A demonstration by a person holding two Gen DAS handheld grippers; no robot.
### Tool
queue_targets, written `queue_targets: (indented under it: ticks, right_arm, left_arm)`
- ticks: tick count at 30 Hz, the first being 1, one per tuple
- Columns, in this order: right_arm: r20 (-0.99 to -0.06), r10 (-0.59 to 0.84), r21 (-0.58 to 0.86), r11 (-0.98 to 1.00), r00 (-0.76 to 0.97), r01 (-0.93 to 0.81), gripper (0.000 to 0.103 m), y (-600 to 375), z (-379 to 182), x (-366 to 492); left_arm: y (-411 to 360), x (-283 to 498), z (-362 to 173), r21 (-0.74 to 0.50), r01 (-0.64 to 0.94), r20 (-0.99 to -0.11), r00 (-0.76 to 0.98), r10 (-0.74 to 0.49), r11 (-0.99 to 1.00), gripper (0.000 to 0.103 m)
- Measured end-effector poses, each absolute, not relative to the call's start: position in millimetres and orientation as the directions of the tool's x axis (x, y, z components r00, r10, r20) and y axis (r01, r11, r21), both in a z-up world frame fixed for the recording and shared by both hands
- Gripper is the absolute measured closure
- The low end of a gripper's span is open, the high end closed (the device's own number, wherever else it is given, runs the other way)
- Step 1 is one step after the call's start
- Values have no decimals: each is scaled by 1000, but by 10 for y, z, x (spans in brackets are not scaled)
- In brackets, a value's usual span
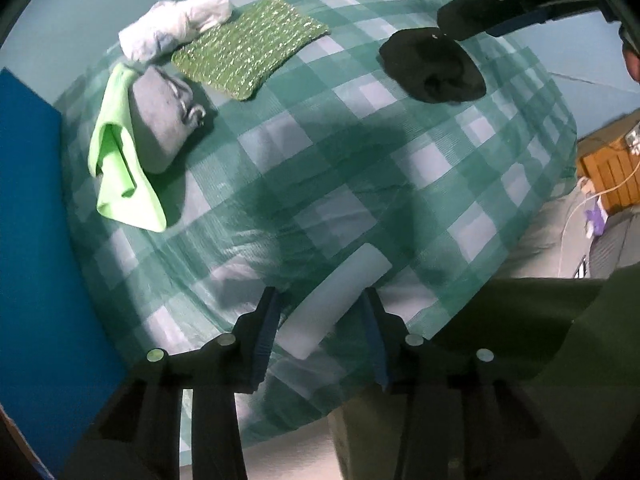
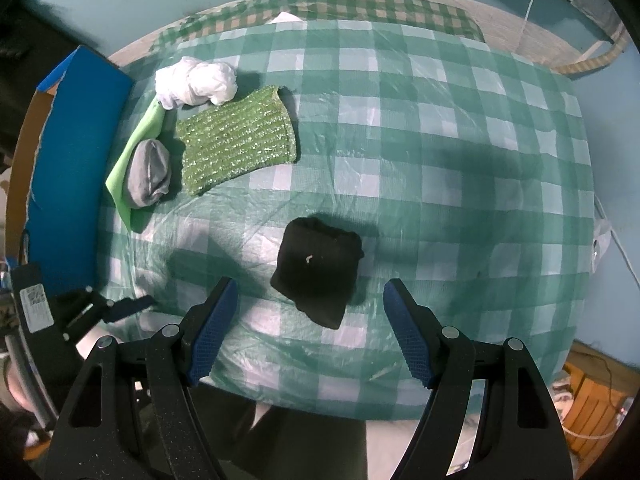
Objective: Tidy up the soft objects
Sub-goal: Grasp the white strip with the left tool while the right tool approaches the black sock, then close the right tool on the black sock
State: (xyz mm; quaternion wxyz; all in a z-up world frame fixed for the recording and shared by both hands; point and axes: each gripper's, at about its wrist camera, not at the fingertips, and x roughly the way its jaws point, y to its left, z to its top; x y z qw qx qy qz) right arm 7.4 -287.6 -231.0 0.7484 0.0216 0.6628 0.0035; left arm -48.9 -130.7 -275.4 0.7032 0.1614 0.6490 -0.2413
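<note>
A green-and-white checked cloth (image 2: 400, 152) covers the round table. At its left lie a white crumpled cloth (image 2: 196, 82), a sparkly green knitted pad (image 2: 236, 140), a grey rolled sock (image 2: 149, 178) and a lime green cloth (image 2: 138, 148) under the sock. These also show in the left wrist view: white cloth (image 1: 176, 26), green pad (image 1: 248, 48), grey sock (image 1: 160, 116), lime cloth (image 1: 120, 176). A black folded cloth (image 2: 318, 270) lies just ahead of my open, empty right gripper (image 2: 310, 320). My left gripper (image 1: 320, 320) is open above a white strip (image 1: 332, 300) on the table, not touching it.
A blue panel (image 2: 76, 160) stands along the table's left edge. The right gripper's finger (image 1: 480, 12) hangs by the black cloth (image 1: 432, 66) in the left wrist view. An orange wooden crate (image 1: 608, 172) and cables sit off the right edge.
</note>
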Motion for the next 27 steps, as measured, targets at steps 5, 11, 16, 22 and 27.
queue_targets:
  ticks: [5, 11, 16, 22, 27]
  right_arm:
    - [-993, 25, 29, 999, 118, 29, 27, -2871, -2330, 83]
    - [-994, 17, 21, 999, 106, 39, 27, -2878, -2417, 91]
    - [-995, 14, 18, 999, 96, 45, 27, -2887, -2523, 114]
    - [-996, -6, -3, 999, 92, 37, 23, -2875, -2656, 183]
    - [-996, -48, -46, 999, 81, 30, 23, -2900, -2792, 229]
  left_arm:
    - [-1292, -510, -2741, -105, 547, -987, 46, -155, 830, 79]
    - [-1211, -445, -2684, -154, 490, -981, 25, -190, 858, 86]
    - [-1007, -307, -2625, -203, 385, -973, 24, -229, 900, 86]
    - [-841, -168, -2504, -229, 285, -966, 48, -253, 931, 86]
    - [-829, -142, -2402, -201, 271, -970, 77, -230, 941, 86]
